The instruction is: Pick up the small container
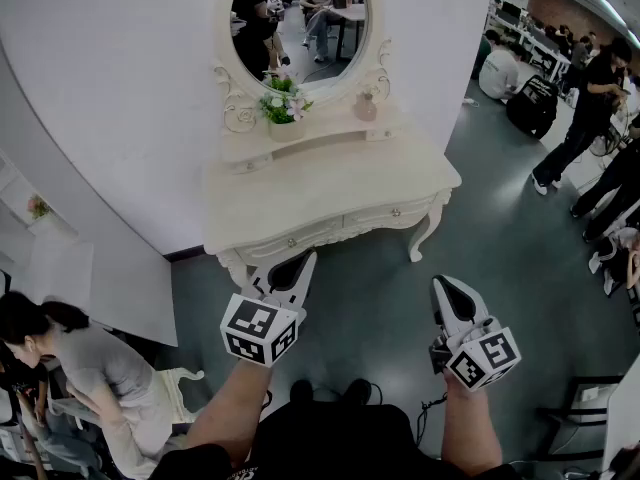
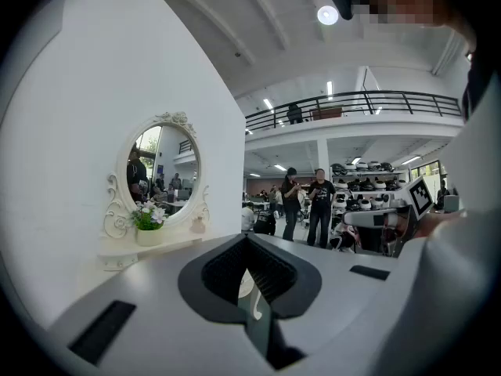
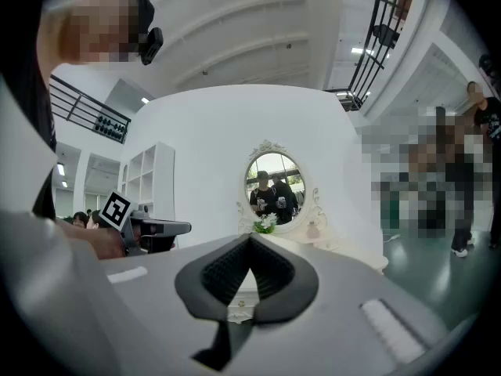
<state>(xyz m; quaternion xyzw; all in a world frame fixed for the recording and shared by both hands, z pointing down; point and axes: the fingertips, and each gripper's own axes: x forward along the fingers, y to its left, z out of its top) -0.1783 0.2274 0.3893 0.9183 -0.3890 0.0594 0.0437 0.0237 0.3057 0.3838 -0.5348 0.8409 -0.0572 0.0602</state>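
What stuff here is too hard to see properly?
- Small container: too tiny in every view to make out its lid or shape.
- Inside the drawers: head view, their fronts are shut.
- Dressing table top: left gripper view, the left gripper blocks it with its own body.

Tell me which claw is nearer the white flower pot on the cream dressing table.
Left. The left claw is by the table's front edge, roughly in line with the pot; the right claw is off right, over the floor.
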